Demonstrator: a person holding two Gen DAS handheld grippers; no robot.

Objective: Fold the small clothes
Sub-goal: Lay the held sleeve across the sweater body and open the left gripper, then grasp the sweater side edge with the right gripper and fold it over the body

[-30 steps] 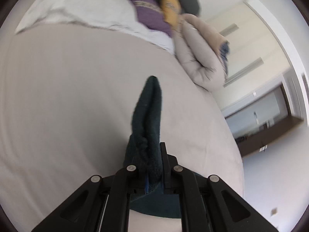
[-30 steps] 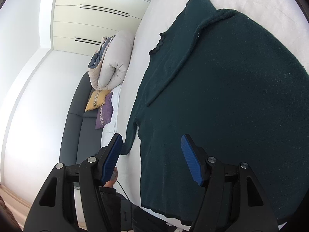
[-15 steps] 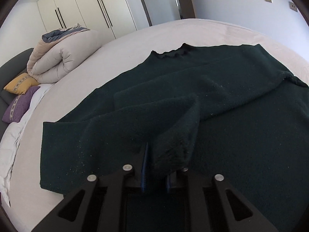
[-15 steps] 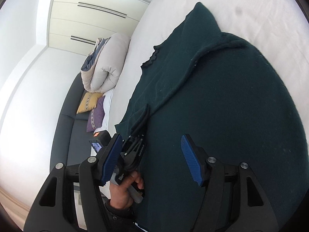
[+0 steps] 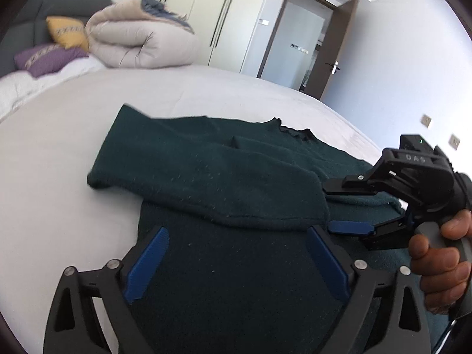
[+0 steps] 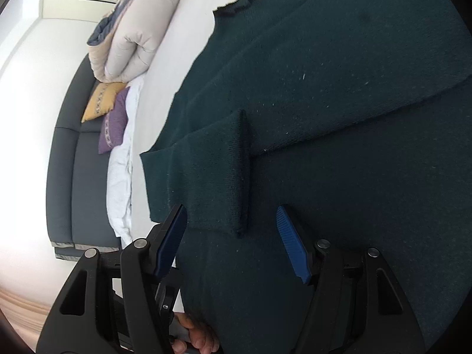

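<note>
A dark green knitted sweater (image 5: 242, 265) lies flat on the white bed (image 5: 59, 147); its left sleeve (image 5: 206, 174) is folded across the body, cuff end at the right. In the right wrist view the sweater (image 6: 339, 118) fills the frame, with the folded sleeve's cuff (image 6: 233, 171) just ahead of the fingers. My left gripper (image 5: 236, 253) is open and empty over the sweater's body, just short of the sleeve. My right gripper (image 6: 231, 227) is open and empty; in the left wrist view it (image 5: 333, 206) hovers at the right by the cuff.
A rolled beige duvet (image 5: 138, 44) and yellow (image 5: 69, 31) and purple (image 5: 47, 57) cushions sit at the head of the bed against a dark headboard (image 6: 73, 177). Wardrobes and an open door (image 5: 309, 50) stand behind. Bare sheet lies left of the sweater.
My left gripper carried the sleeve across the sweater's body, let it go and opened. The right gripper stayed open and moved closer to the cuff.
</note>
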